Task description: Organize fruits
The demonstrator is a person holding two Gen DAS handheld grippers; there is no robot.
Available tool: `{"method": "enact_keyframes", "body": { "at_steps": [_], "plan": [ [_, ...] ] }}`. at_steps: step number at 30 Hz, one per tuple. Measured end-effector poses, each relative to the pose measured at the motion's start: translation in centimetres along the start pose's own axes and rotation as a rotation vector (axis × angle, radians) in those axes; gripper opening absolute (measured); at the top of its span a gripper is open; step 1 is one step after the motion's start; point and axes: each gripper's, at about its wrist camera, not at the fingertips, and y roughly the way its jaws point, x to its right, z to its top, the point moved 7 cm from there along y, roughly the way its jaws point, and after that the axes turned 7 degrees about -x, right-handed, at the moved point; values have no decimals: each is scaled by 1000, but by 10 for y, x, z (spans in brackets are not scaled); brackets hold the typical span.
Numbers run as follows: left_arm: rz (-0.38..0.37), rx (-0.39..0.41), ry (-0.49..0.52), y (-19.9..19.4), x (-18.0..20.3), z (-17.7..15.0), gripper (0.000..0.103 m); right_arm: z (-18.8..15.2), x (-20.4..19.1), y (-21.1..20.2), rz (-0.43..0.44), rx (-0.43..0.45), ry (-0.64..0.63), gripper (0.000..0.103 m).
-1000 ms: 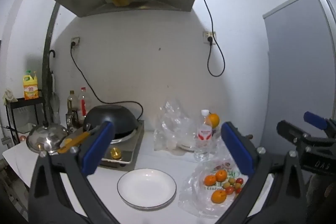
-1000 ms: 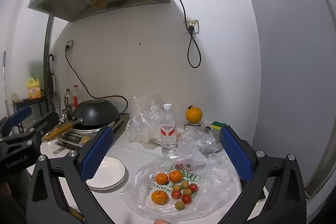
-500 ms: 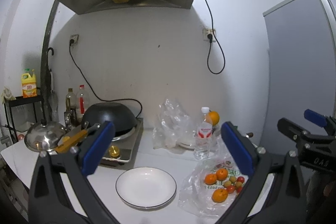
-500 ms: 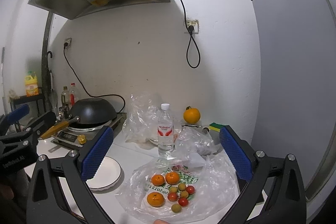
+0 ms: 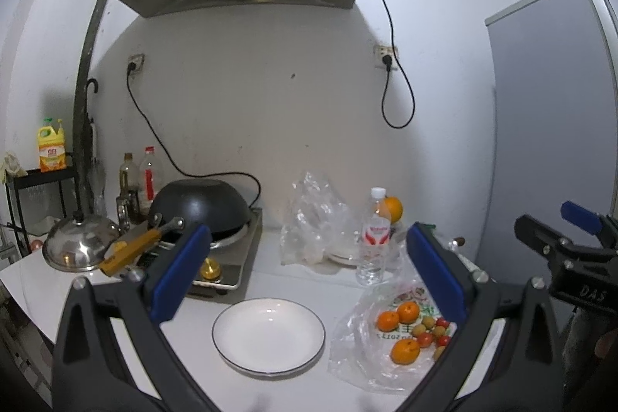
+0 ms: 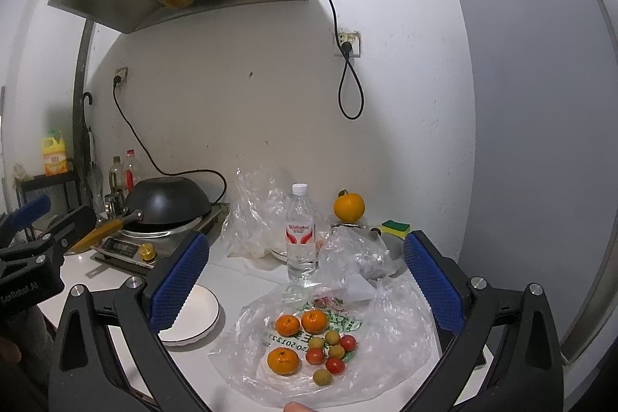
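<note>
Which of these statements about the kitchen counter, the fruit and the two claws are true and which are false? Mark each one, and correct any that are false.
1. The white plate has fruit on it. False: it is bare.
2. Three small oranges lie on the clear plastic bag. True.
3. The right claw grips a red tomato. False: it is open and holds nothing; the tomatoes lie on the bag.
4. The left claw is open above the counter. True.
5. The water bottle lies on its side. False: it stands upright behind the bag.
</note>
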Motion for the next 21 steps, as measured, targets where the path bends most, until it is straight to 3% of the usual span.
{"method": "enact_keyframes", "body": {
  "at_steps": [21],
  "plan": [
    [-10,9,7,-4,3,1,102,2,-3,0,6,4,-4,103]
  ]
}}
